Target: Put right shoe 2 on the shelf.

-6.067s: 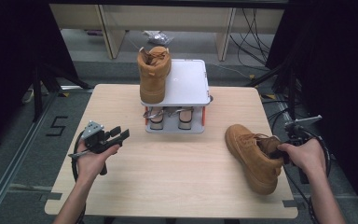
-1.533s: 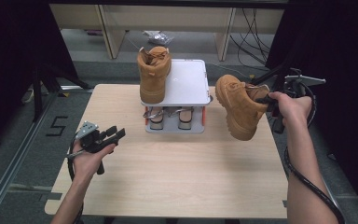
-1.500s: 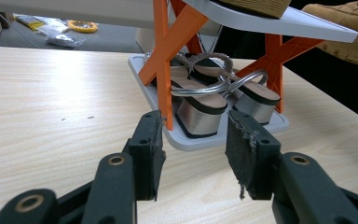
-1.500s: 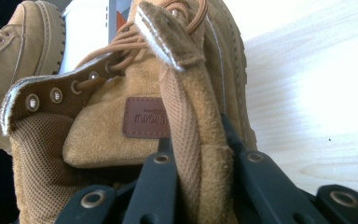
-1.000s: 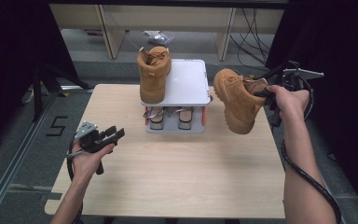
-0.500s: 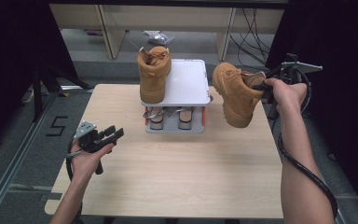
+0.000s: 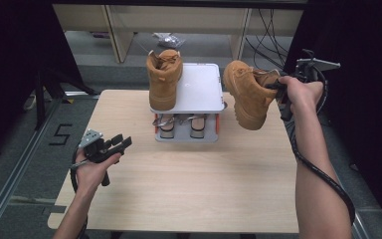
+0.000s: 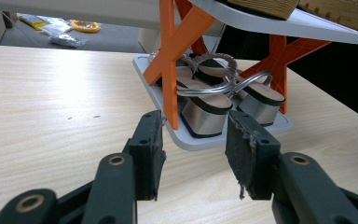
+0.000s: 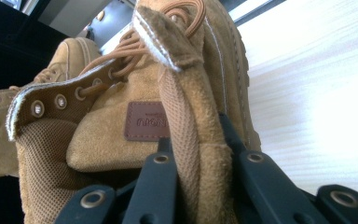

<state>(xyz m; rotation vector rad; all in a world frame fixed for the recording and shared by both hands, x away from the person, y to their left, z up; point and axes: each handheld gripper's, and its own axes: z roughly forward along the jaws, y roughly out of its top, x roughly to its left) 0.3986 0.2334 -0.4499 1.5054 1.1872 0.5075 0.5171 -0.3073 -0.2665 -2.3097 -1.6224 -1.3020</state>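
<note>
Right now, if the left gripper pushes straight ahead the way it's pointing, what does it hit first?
Probably the shoe rack: its grey base edge and front orange leg lie straight ahead of the open left gripper, with the sandals just behind. Depth is hard to judge.

We see a light wood table [image 7: 189,184] on grey floor [image 7: 15,149], a taped "5" [image 7: 59,134] at left, beige shelving [image 7: 179,20] behind, black curtains [image 7: 10,64] both sides, cables [image 7: 271,30] hanging.
</note>
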